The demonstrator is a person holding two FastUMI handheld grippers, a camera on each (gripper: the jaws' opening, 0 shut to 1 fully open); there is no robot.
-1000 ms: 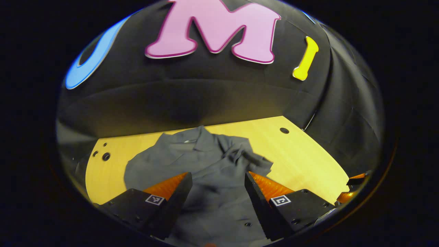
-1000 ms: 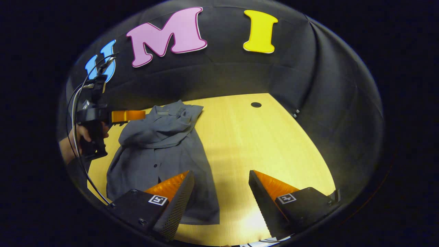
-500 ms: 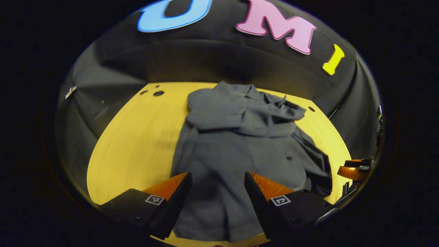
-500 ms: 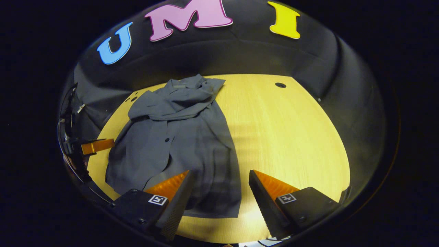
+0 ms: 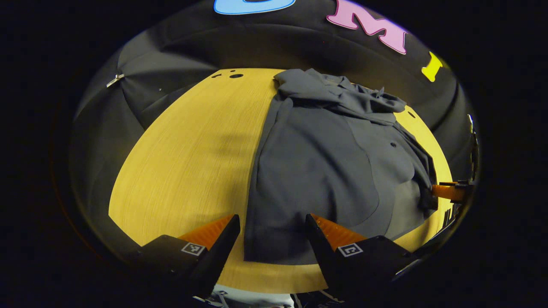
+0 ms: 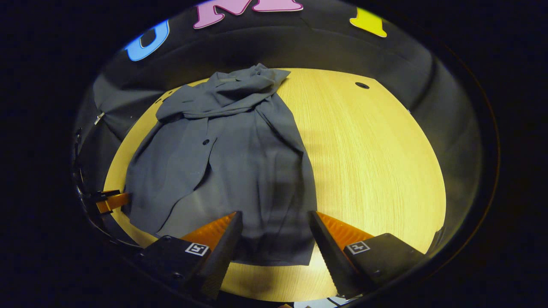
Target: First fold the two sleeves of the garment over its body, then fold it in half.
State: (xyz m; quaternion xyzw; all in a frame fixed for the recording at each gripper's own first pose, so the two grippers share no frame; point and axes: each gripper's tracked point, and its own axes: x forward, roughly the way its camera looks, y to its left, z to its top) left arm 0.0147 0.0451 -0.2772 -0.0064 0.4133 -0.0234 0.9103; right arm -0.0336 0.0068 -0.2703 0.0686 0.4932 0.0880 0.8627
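A dark grey button shirt lies on the yellow wooden table, collar at the far end, both sleeves bunched across its chest near the collar. My left gripper hangs open above the shirt's near left hem corner, nothing between its fingers. My right gripper is open above the near right hem corner, also holding nothing. A finger of the right gripper shows at the right edge of the left gripper view. At the left edge of the right gripper view a finger of the left gripper pokes in.
Black cloth walls close the table on the far and side edges. Small round holes sit in the tabletop near the far corners. Bare wood lies on each side of the shirt. The near table edge runs just below the hem.
Both grippers have drawn back from the collar end toward the near hem and risen, so the whole shirt now shows. Both stay open. The shirt has not moved.
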